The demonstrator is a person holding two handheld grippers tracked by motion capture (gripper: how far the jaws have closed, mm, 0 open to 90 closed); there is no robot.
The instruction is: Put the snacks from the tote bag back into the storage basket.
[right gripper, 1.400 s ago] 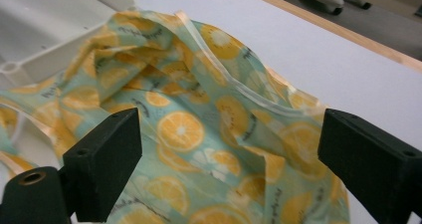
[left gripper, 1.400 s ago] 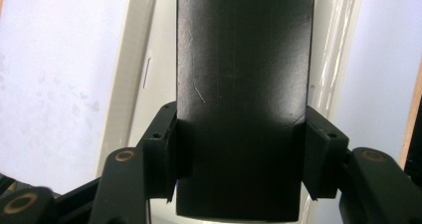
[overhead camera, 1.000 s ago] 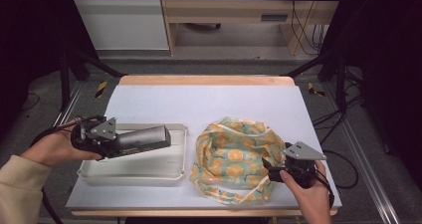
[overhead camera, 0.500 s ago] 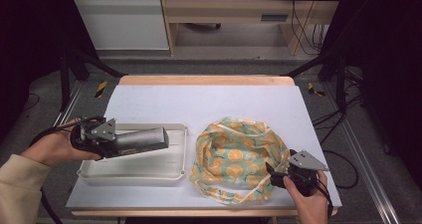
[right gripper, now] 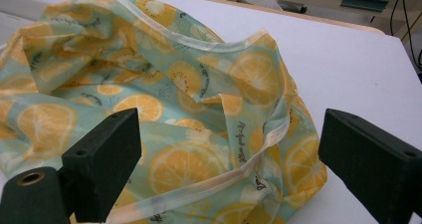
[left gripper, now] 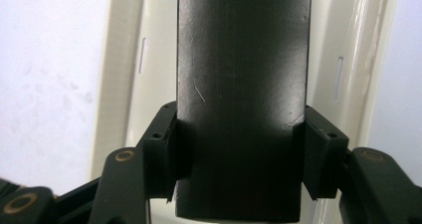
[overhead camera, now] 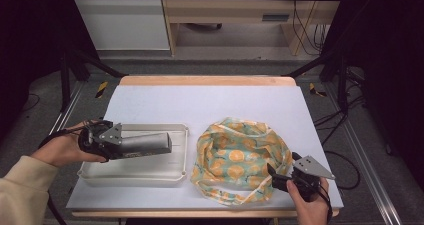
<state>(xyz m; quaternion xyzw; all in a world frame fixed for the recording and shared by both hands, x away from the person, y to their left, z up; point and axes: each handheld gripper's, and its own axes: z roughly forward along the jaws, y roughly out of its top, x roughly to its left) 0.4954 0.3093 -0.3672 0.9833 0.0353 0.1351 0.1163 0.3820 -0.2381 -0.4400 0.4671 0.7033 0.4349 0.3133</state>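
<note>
My left gripper (overhead camera: 131,146) is shut on a long dark grey block (overhead camera: 145,144), held level over the white tray (overhead camera: 150,172) at the table's left. In the left gripper view both pads press the block's (left gripper: 243,84) sides, and the tray (left gripper: 149,59) lies beneath. A crumpled cloth bag (overhead camera: 240,157) printed with orange slices lies right of the tray. My right gripper (overhead camera: 274,176) sits low at the bag's near right edge, open. In the right gripper view its jaws stand wide apart around the bag's (right gripper: 189,134) cream-trimmed rim and strap, touching nothing.
A pale sheet (overhead camera: 210,105) covers the table, bare at the back. A wooden edge (overhead camera: 205,80) runs along the far side. Black frame legs (overhead camera: 65,75) and cables (overhead camera: 345,155) flank the table.
My right gripper has sunk toward the table at the bag's near right edge. The left gripper and its block have stayed still.
</note>
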